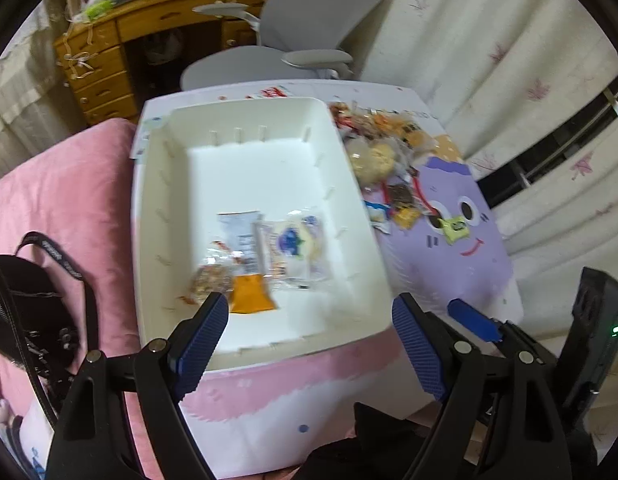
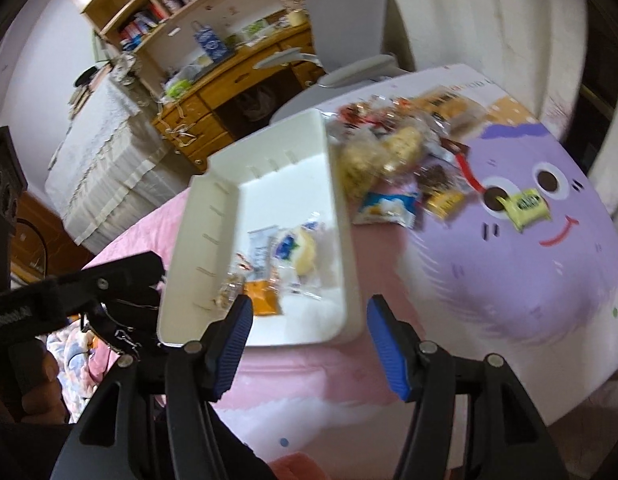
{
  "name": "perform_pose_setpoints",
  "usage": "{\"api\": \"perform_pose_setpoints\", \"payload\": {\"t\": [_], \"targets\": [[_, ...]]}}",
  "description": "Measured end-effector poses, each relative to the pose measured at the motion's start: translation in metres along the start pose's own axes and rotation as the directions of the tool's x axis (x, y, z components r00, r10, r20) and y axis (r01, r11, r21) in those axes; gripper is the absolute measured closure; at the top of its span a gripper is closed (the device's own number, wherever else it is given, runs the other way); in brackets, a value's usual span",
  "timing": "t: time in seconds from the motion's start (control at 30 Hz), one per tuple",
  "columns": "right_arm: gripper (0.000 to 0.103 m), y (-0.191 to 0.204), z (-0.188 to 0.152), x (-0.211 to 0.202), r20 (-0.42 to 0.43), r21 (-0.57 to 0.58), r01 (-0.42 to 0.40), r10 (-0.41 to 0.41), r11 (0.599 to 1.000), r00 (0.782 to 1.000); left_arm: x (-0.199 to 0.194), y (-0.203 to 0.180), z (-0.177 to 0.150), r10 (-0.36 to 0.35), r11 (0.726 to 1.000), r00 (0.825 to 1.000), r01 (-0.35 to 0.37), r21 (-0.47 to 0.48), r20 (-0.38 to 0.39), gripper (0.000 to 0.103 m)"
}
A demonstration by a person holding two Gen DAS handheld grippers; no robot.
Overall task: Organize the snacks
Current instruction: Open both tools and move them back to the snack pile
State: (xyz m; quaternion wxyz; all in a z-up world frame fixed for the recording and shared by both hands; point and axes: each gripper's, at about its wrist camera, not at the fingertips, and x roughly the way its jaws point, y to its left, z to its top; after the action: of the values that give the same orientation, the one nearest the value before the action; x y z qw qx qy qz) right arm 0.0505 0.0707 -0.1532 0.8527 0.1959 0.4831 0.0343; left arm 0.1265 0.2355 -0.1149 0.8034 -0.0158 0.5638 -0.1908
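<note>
My empty, spread right gripper (image 2: 309,336) is nearer the loose wrapped-snack pile (image 2: 397,160), at one o'clock beyond the white plastic bin (image 2: 349,240).

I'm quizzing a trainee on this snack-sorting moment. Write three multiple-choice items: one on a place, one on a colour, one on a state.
1. Where does the loose snack pile lie?
A. in the tray
B. beside the tray, on the table
C. on the chair

2. What colour is the tray?
A. white
B. blue
C. black

3. What does the left gripper hold?
A. a biscuit
B. the tray
C. nothing

Key: 1 B, the pile sits outside the tray's wall; 2 A, its walls are white; 3 C, the jaws stand apart with nothing between them.
</note>
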Motion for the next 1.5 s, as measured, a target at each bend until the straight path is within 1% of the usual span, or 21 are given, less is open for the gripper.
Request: {"api": "perform_pose_setpoints", "payload": {"t": [0.13,0.23,0.33,0.43,0.57,0.67,0.8,1.07,1.23,1.4,1.5], "targets": [[0.043,-0.021,-0.005,-0.004,0.004,0.032,0.054,-0.054,0.998,0.999,0.010,-0.020,0.005,-0.026,0.999,1.000,0.026,0.046,-0.009,0.020],[0.043,-0.036,-0.008,-0.010,0.016,0.039,0.102,-0.102,0.994,0.995,0.018,-0.040,0.011,-0.039,0.995,0.999,0.039,0.092,-0.001,0.020],[0.043,-0.051,-0.009,-0.016,0.036,0.034,0.144,-0.146,0.989,0.989,0.027,-0.063,0.018,-0.026,0.986,1.000,0.025,0.167,0.003,0.018],[0.043,-0.063,-0.007,-0.019,0.050,0.006,0.184,-0.184,0.983,0.982,0.035,-0.083,0.026,-0.018,0.975,1.000,0.017,0.222,0.001,0.017],[0.043,-0.078,-0.001,-0.018,0.046,-0.028,0.204,-0.202,0.979,0.978,0.050,-0.110,0.038,0.011,0.964,1.000,-0.010,0.267,-0.002,0.016],[0.043,-0.090,0.004,-0.014,0.032,-0.046,0.211,-0.210,0.976,0.977,0.064,-0.124,0.046,0.037,0.959,0.999,-0.030,0.283,-0.020,0.016],[0.043,-0.107,0.013,-0.006,0.011,-0.077,0.214,-0.213,0.974,0.977,0.088,-0.140,0.059,0.039,0.965,0.997,-0.020,0.262,-0.065,0.016],[0.043,-0.141,0.033,0.014,-0.020,-0.179,0.220,-0.227,0.959,0.974,0.134,-0.158,0.087,0.059,0.980,0.991,-0.036,0.196,-0.116,0.016],[0.043,-0.167,0.045,0.030,-0.043,-0.228,0.218,-0.234,0.949,0.971,0.165,-0.164,0.102,0.071,0.990,0.987,-0.052,0.133,-0.141,0.016],[0.043,-0.188,0.057,0.045,-0.072,-0.249,0.211,-0.236,0.945,0.969,0.194,-0.165,0.114,0.087,0.996,0.982,-0.079,0.050,-0.166,0.016],[0.043,-0.194,0.065,0.055,-0.095,-0.265,0.187,-0.218,0.946,0.971,0.210,-0.163,0.118,0.094,0.996,0.979,-0.094,0.010,-0.183,0.016]]}}
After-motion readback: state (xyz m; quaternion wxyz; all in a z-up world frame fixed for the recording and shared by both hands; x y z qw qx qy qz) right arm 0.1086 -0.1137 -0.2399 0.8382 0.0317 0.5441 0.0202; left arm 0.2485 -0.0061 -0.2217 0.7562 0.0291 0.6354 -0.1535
